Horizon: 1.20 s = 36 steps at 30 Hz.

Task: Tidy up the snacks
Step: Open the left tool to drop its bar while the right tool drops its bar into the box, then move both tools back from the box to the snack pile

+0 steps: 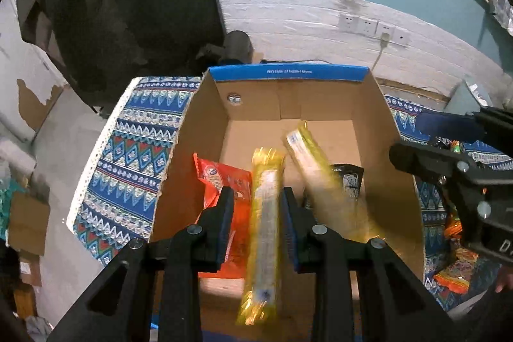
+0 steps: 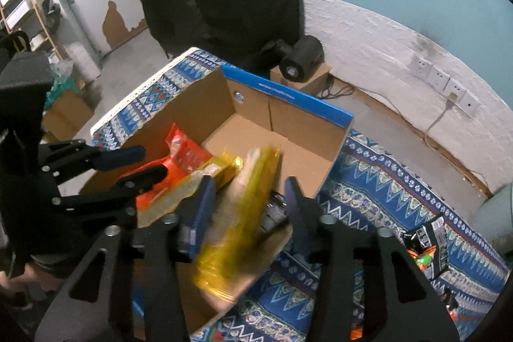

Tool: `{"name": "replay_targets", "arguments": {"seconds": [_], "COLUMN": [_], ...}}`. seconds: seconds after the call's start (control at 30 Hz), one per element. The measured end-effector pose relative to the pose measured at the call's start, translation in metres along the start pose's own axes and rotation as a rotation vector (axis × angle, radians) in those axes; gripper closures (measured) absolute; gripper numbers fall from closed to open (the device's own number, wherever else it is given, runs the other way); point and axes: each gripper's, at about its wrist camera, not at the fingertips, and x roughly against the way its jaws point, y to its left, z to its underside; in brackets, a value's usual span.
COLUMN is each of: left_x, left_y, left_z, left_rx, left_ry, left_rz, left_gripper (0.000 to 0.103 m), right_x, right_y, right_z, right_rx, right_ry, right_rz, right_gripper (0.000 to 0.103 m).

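An open cardboard box (image 1: 205,124) with a blue rim stands on a patterned cloth. My left gripper (image 1: 256,204) is above its near end, jaws apart, with a long yellow snack pack (image 1: 264,233) between them, blurred. An orange pack (image 1: 224,185) and a black pack (image 1: 351,180) lie in the box. A second yellow pack (image 1: 320,178) is blurred at the right. In the right wrist view my right gripper (image 2: 247,204) is open over the box (image 2: 288,117), with that yellow pack (image 2: 237,229) blurred between its spread fingers. The left gripper (image 2: 128,169) shows at the left.
The blue patterned cloth (image 2: 384,181) covers the table. More snack packs (image 2: 426,242) lie on it right of the box, also in the left wrist view (image 1: 455,271). A black cylinder (image 2: 301,58) sits behind the box. A white wall with sockets (image 1: 372,24) is behind.
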Motion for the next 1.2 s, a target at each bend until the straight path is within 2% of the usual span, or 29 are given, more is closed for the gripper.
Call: {"name": "replay_targets", "arguments": {"seconds": [0.1, 0.23, 0.3, 0.5, 0.7, 0.93, 1.07, 1.2], "left_x": [0.004, 0.010, 0.012, 0.020, 0.021, 0.025, 0.029, 0.031], "left_y": [-0.002, -0.009, -0.013, -0.029, -0.053, -0.084, -0.101, -0.117], "left_z": [0.000, 0.001, 0.001, 0.002, 0.006, 0.009, 0.010, 0.010], "left_rx": [-0.002, -0.019, -0.026, -0.035, -0.071, -0.112, -0.138, -0.152], "left_ry": [-0.006, -0.017, -0.019, -0.025, -0.007, 0.017, 0.012, 0.029], "left_rz": [0.000, 0.005, 0.009, 0.042, 0.080, 0.147, 0.153, 0.187], "left_gripper": [0.062, 0.061, 0.053, 0.042, 0.035, 0.032, 0.026, 0.025], "right_x": [0.003, 0.010, 0.014, 0.026, 0.039, 0.060, 0.072, 0.083], "right_y": [-0.001, -0.004, -0.007, -0.020, -0.039, -0.065, -0.082, -0.099], "right_z": [0.002, 0.006, 0.008, 0.018, 0.033, 0.052, 0.064, 0.078], "right_rx": [0.008, 0.015, 0.025, 0.015, -0.008, -0.036, -0.061, -0.081], "right_ry": [0.003, 0.001, -0.002, -0.001, 0.009, 0.010, 0.008, 0.013], "right_rz": [0.006, 0.027, 0.047, 0.081, 0.119, 0.162, 0.187, 0.215], "right_gripper": [0.052, 0.043, 0.041, 0.034, 0.034, 0.033, 0.028, 0.027]}}
